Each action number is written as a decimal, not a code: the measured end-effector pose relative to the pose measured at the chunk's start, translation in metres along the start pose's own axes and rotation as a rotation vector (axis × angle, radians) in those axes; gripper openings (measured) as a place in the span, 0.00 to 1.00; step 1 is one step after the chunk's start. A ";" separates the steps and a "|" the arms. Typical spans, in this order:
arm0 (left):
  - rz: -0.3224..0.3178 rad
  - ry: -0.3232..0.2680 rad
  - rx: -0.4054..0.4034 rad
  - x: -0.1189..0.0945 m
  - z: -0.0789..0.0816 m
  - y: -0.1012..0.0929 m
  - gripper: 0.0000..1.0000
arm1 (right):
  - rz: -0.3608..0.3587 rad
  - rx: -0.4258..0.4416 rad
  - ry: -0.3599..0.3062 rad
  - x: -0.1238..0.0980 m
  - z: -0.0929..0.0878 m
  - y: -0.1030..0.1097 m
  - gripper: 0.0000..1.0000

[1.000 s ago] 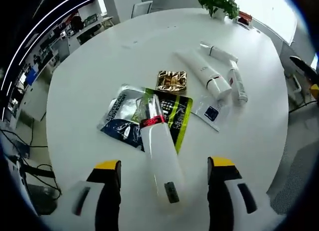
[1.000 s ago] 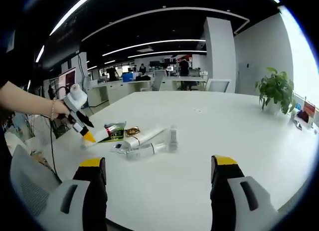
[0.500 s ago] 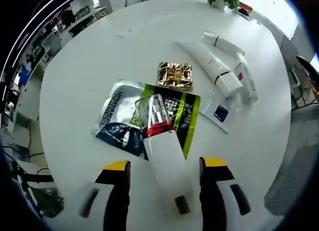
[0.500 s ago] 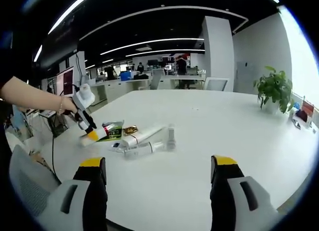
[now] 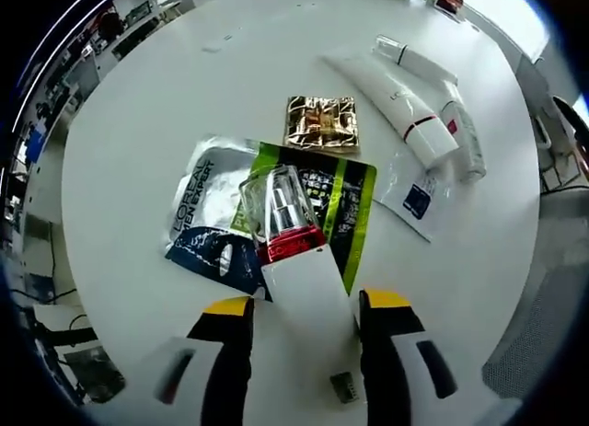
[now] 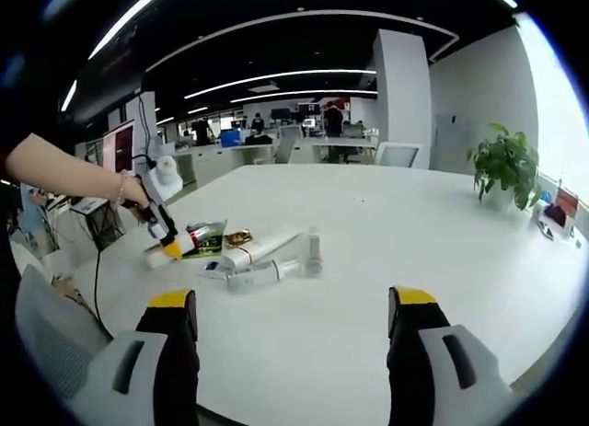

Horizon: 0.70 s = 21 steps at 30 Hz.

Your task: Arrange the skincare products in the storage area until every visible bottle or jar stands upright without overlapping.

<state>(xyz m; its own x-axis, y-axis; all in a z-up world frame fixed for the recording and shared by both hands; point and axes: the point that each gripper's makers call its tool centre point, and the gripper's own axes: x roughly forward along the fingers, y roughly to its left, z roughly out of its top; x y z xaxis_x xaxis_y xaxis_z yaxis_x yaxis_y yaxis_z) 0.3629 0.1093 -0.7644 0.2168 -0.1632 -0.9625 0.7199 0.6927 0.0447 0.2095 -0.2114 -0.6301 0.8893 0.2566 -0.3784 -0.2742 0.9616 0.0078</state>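
My left hand-held gripper [image 5: 302, 306] straddles the lying white bottle with clear cap and red band [image 5: 293, 260], jaws near its sides, contact unclear. Rigid, slick plastic, probably light: grip mid-body, not cap. Right hand-held gripper [image 6: 288, 302] spread, idle.

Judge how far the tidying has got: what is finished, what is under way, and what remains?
Finished: nothing stands upright yet. Under way: the left tool closes around the lying white bottle with a clear cap and red band, which overlaps the green sachet. Remaining: the long white tube and small white bottles lie flat; the right tool hangs open, empty.
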 end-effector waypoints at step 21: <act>-0.023 0.067 -0.004 0.004 -0.001 -0.004 0.45 | -0.001 -0.009 0.004 0.001 -0.001 0.000 0.85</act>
<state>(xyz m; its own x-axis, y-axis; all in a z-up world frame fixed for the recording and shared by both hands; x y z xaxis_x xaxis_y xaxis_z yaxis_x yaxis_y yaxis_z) 0.3600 0.1067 -0.7690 0.1553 -0.1323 -0.9790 0.7217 0.6919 0.0210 0.2100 -0.2111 -0.6313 0.8880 0.2555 -0.3823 -0.2770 0.9609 -0.0012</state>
